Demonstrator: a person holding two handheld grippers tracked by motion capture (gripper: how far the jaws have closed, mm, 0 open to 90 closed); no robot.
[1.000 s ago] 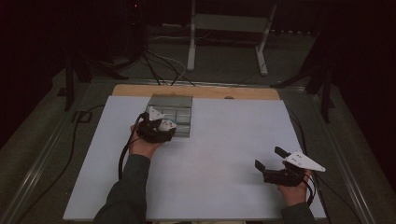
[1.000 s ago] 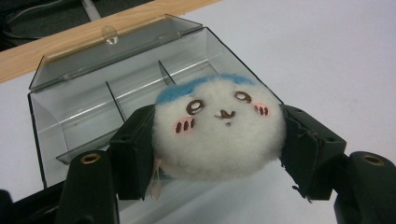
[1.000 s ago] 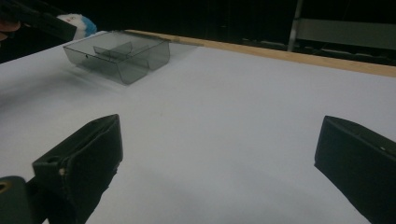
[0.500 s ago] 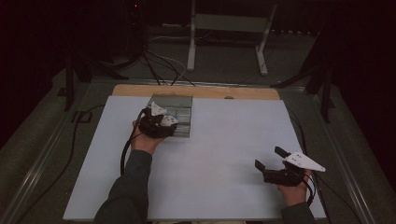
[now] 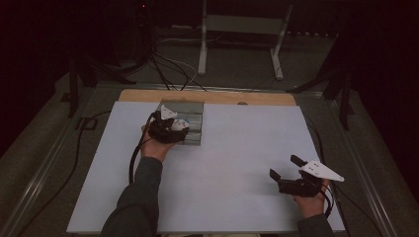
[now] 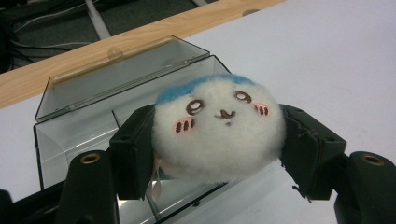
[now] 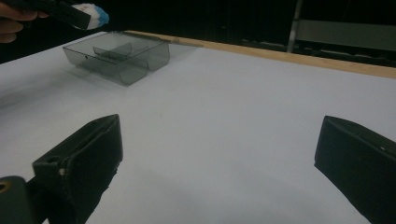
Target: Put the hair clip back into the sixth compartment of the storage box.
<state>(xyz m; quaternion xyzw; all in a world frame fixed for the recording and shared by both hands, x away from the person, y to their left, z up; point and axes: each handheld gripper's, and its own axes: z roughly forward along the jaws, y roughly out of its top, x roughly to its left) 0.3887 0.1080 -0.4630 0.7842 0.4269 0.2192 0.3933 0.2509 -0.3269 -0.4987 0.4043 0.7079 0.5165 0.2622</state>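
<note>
Covering the wooden table (image 5: 212, 96), a white sheet (image 5: 222, 168) sits in a dark room. Left gripper (image 6: 219, 140) clamps a plush toy (image 6: 217, 128) above the clear box (image 6: 88, 112); right gripper (image 5: 289, 173) gapes.

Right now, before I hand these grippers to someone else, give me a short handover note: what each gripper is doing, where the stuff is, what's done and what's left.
Left gripper: shut on the plush toy, a round white one with a blue top and a face, held above the clear box.
Right gripper: open, holding nothing, low over the white table top at the near right.
Clear box: at the far left of the table, lid open and folded back, divided inside; its compartments look empty.
Done: toy picked up and brought to the box.
Left: probably lower the toy into a compartment, release it, and perhaps close the lid.
</note>
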